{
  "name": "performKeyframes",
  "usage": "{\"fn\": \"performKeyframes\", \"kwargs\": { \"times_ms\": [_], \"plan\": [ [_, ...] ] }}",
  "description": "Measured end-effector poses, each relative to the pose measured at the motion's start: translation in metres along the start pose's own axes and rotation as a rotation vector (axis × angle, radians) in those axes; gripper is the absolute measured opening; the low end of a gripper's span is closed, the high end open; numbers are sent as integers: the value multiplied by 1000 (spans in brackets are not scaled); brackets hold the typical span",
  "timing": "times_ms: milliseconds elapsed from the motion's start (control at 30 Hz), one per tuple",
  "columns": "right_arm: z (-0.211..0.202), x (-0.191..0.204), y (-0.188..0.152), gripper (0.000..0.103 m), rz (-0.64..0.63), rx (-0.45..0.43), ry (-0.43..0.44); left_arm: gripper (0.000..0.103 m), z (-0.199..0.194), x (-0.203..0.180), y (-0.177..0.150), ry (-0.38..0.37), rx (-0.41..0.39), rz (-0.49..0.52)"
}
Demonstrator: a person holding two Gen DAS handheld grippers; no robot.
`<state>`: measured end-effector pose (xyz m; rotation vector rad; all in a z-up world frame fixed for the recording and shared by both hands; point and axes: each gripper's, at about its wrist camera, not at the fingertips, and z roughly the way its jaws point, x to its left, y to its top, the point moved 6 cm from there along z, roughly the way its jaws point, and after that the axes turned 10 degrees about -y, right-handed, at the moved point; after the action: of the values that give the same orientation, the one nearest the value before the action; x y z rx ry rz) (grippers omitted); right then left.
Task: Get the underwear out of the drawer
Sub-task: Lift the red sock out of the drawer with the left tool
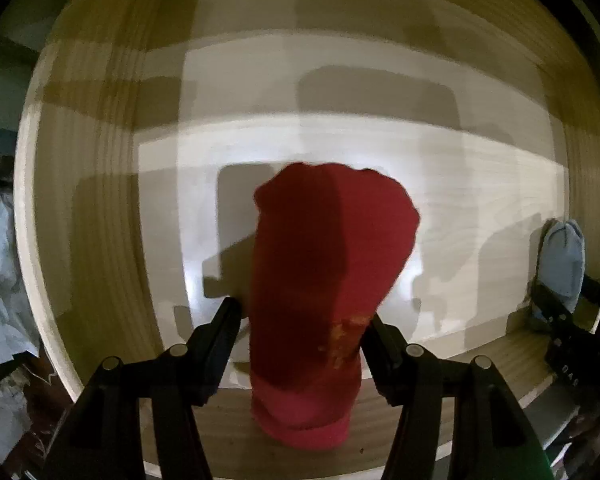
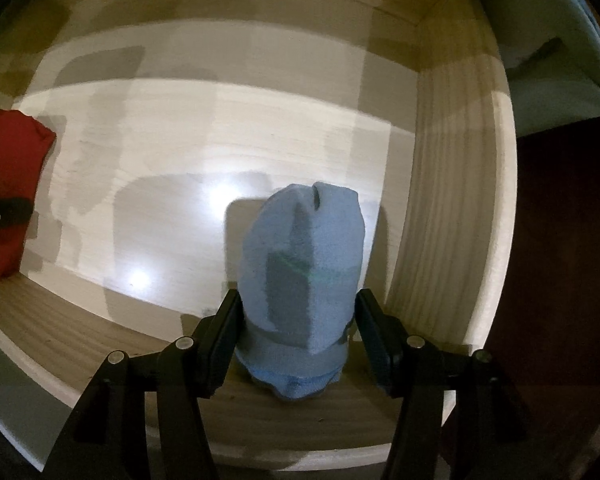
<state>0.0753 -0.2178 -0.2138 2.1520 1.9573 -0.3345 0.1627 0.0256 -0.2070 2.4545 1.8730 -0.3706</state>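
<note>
Both my tongs point down into the drawer. My left gripper stands spread around the red underwear; its right pad seems to brush the cloth, the left pad shows a sliver of gap, so I judge nothing is pinched yet. My right gripper is spread too, straddling the blue underwear, with a small gap at each pad. Both rolled pieces lie on the pale drawer floor against the front wall, red toward the left, blue near the right side wall, well apart from each other.

What could go wrong, as I judge it: closing on only the top fold would let a roll unfurl and trail back into the drawer as I lift. The blue piece sits close to the side wall, so my outer finger could catch the wood. The red roll is wide, and a shallow pinch might slip off it.

Writing: a few pale letters show on the right gripper's body in the left view, too blurred to read. A faded yellowish print on the red cloth is illegible.
</note>
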Motion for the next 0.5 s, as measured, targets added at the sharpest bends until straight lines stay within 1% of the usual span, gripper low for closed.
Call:
{"fn": "performKeyframes", "kwargs": {
  "times_ms": [67, 100, 133, 167, 300, 500],
  "plan": [
    [4, -2, 3, 54, -4, 5, -7, 60, 0, -1, 0, 10, -12, 10],
    [4, -2, 3, 54, -3, 5, -12, 56, -2, -1, 0, 14, -22, 14],
    [4, -2, 3, 54, -2, 6, -15, 50, -3, -2, 0, 15, -27, 20],
    [3, -2, 3, 54, 2, 2, -12, 38, -3, -2, -2, 14, -25, 23],
    [3, 5, 1, 53, -6, 11, -21, 34, -4, -10, -4, 30, -30, 53],
    [7, 7, 5, 53, -26, 42, -32, 33, -14, -15, -7, 39, -60, 80]
  ]
}}
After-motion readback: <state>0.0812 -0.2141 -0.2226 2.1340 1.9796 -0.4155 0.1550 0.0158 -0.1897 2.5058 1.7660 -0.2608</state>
